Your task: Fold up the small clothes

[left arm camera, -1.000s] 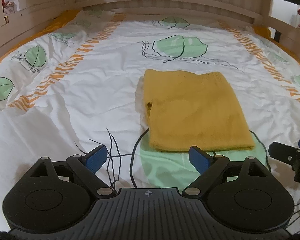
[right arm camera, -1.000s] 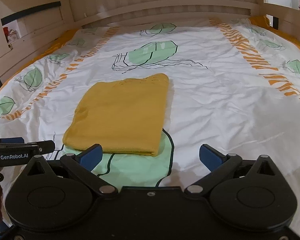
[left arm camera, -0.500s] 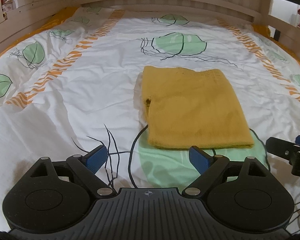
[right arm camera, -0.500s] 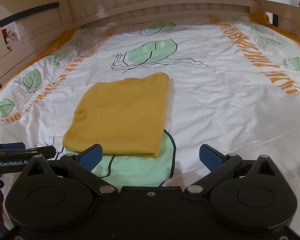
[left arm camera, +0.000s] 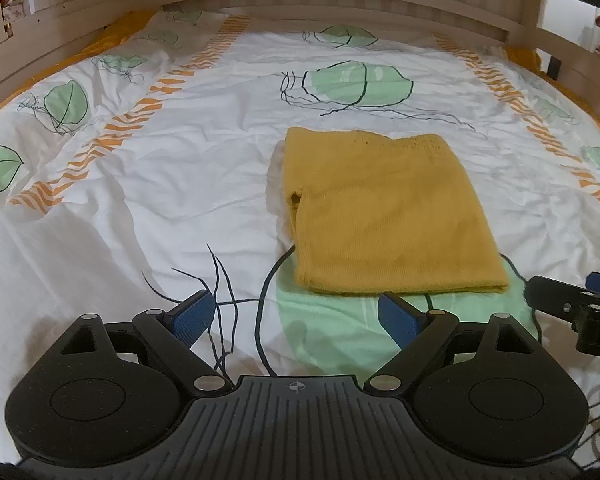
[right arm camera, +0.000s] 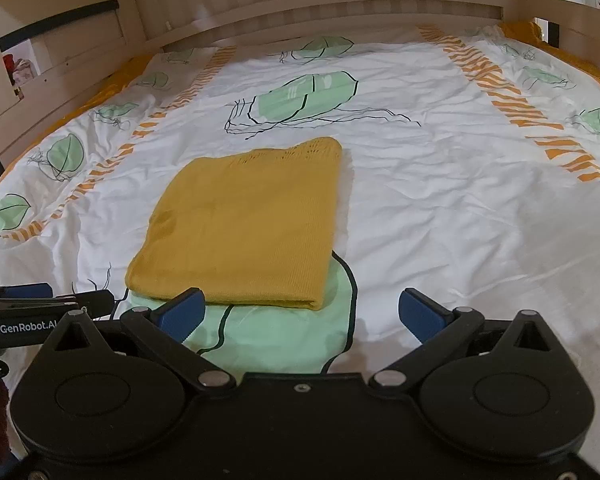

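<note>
Mustard-yellow knitted garment [left arm camera: 384, 216] lies folded into a neat rectangle near the middle of the bed, its near edge resting on a green leaf print of the white duvet cover [left arm camera: 148, 184]. Its layers look stacked and flat, with an open-knit border along the far edge and a small gap showing at its left side.

Both tools sit just short of that near edge. The left gripper [left arm camera: 296, 314] has its jaws spread wide and holds nothing; the right gripper [right arm camera: 300, 312] is likewise wide apart and empty, its left finger tip close to the near hem without clearly touching it.

By the look of it, the fold is finished or nearly so. The risk now is disturbing it: a finger catching the near hem could drag the top layer and skew the stack, and the loose knit could snag on a pad. The soft, wrinkled duvet gives little firm backing, so a low approach might bunch bedding along with the cloth.

Beyond the bed stands a pale slatted wooden bed frame [right arm camera: 340, 8].
</note>
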